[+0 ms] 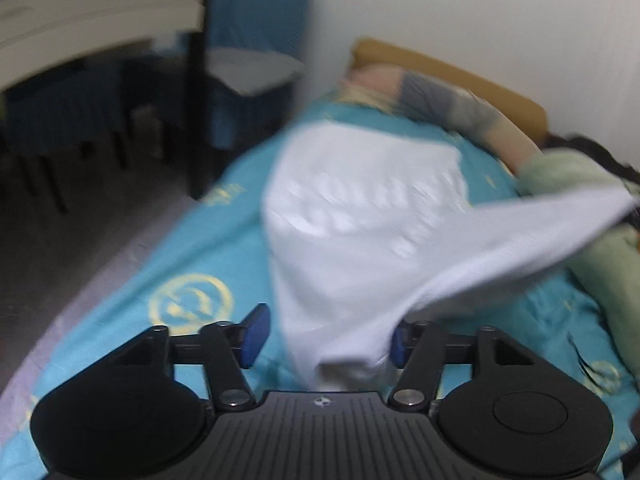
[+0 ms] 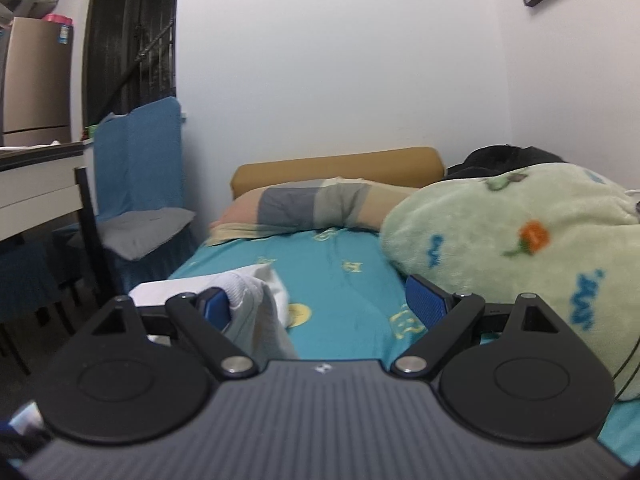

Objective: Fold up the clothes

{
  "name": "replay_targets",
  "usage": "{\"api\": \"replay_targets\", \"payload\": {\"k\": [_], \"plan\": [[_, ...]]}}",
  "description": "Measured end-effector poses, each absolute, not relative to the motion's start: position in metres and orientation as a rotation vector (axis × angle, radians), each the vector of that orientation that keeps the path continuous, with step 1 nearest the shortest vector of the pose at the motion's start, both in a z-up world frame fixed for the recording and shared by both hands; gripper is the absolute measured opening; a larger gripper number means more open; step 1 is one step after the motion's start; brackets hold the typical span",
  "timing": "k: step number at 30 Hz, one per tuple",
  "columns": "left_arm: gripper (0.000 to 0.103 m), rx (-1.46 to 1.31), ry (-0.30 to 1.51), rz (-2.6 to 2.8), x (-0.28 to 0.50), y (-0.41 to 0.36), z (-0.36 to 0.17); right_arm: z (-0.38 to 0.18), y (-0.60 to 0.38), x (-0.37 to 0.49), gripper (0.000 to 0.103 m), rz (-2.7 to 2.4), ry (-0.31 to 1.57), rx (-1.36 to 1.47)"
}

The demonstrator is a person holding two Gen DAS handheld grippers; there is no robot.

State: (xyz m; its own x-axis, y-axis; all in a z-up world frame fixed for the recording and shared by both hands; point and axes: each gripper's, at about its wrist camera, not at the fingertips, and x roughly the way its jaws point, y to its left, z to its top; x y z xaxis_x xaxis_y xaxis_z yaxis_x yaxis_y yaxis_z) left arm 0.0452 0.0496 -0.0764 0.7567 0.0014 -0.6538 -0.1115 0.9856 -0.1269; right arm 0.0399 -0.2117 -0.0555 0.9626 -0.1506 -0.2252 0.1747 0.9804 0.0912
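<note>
Dim cool indoor light, left view motion-blurred, fisheye-bent edges, dark corners

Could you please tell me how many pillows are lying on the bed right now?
1: the striped pillow lies at the head of the bed, against the tan headboard. The green blanket heaped on the right could be hiding another.

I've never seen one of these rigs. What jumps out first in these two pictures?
A white garment, blurred, billows over the turquoise bedsheet ahead of the open left claw. The right claw is open too, with white cloth beside its left finger. A pale green fleece blanket is heaped on the bed's right side.
</note>
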Motion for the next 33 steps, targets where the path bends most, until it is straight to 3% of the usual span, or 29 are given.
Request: {"api": "replay_targets", "payload": {"k": [7,11,14,20,26,33], "plan": [[0.074,-0.106,0.766,0.2,0.051,0.056,-0.089,-0.068,-0.19,0.031,0.09,-0.199,0.186,-0.052],[0.078,-0.25,0.584,0.251,0.035,0.079,-0.044,-0.04,-0.181,0.0,0.09,-0.19,0.039,-0.041],[0.083,-0.351,0.387,0.253,0.013,0.096,0.008,0.004,-0.174,-0.023,0.09,-0.192,-0.081,-0.033],[0.082,-0.483,0.123,0.147,-0.023,0.126,0.134,0.133,-0.179,-0.086,0.09,-0.138,-0.209,-0.002],[0.082,-0.416,-0.104,0.066,-0.091,0.13,0.271,0.261,-0.185,-0.149,0.09,-0.084,-0.336,0.029],[0.082,-0.432,-0.128,-0.062,-0.155,0.133,0.37,0.373,-0.186,-0.231,0.091,-0.127,-0.37,0.008]]}}
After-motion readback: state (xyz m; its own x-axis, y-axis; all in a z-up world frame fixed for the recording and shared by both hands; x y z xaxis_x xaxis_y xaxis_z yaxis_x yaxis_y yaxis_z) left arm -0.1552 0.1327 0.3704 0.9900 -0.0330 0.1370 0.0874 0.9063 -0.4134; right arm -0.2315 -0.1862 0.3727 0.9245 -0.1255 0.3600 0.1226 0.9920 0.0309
